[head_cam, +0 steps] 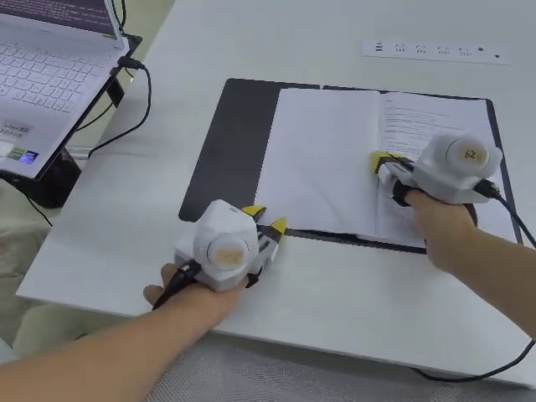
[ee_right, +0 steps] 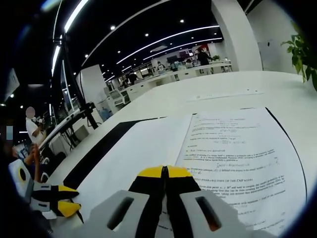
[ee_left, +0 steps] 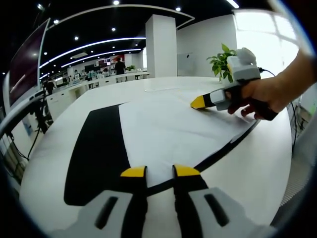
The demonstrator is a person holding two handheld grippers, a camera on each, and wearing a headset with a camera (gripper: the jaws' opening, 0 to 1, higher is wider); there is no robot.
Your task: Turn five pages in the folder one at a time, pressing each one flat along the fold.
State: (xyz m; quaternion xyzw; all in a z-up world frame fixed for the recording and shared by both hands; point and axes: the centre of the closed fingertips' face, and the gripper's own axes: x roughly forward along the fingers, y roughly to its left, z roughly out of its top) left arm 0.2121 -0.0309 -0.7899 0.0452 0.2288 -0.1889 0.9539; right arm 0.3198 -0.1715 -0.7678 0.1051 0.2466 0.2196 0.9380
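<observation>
The folder [head_cam: 239, 142] lies open on the table [head_cam: 335, 285]. Its pages [head_cam: 322, 159] look thin, light, easy to crease; we would lift one at a free corner. Right gripper [head_cam: 383, 159] closed near the fold [head_cam: 378, 126], left gripper [head_cam: 266, 219] slightly open

The laptop [head_cam: 42, 92] at the far left is cut off by the head view's left and top edges. Print on the right page [head_cam: 427, 117] is too small to read; the right gripper [head_cam: 381, 161] and hand [head_cam: 433, 221] hide that page's near part. Markings on the power strip [head_cam: 435, 50] are illegible.
</observation>
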